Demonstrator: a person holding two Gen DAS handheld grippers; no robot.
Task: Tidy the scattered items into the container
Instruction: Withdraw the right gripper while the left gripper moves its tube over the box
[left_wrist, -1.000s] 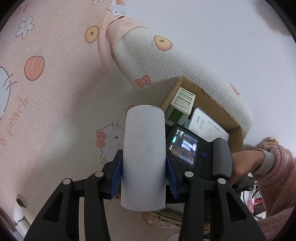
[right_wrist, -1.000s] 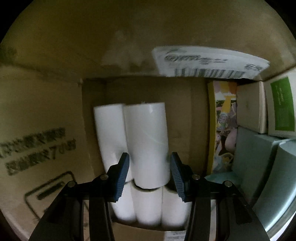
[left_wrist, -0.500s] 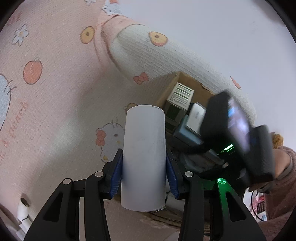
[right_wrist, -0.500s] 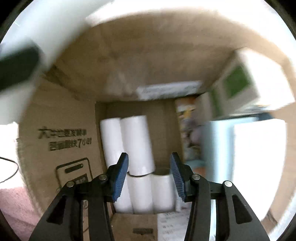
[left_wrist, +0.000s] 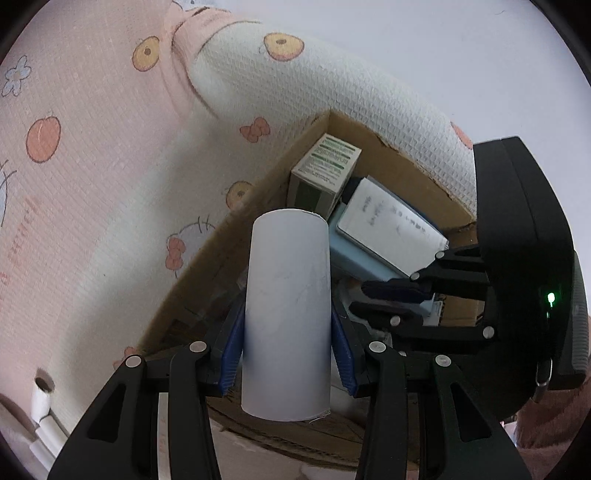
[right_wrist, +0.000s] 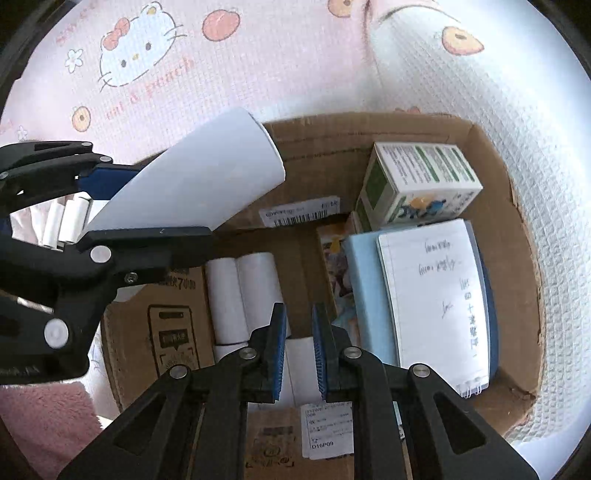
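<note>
Cardboard box (right_wrist: 491, 155) holds paper rolls, a notebook and a carton. Left hand-held gripper (left_wrist: 287, 345) clamps a white paper roll (left_wrist: 287, 314) above it. Right hand-held gripper (right_wrist: 298, 352) hangs empty, jaws narrow, perhaps not fully closed.

Right gripper (right_wrist: 298, 349) now lifted out of the cardboard box (right_wrist: 491, 155), above the white rolls (right_wrist: 240, 295), jaws narrowed to a small empty gap. Left gripper (left_wrist: 287, 350) with its paper roll (left_wrist: 286, 314) moved closer, over the box edge.
</note>
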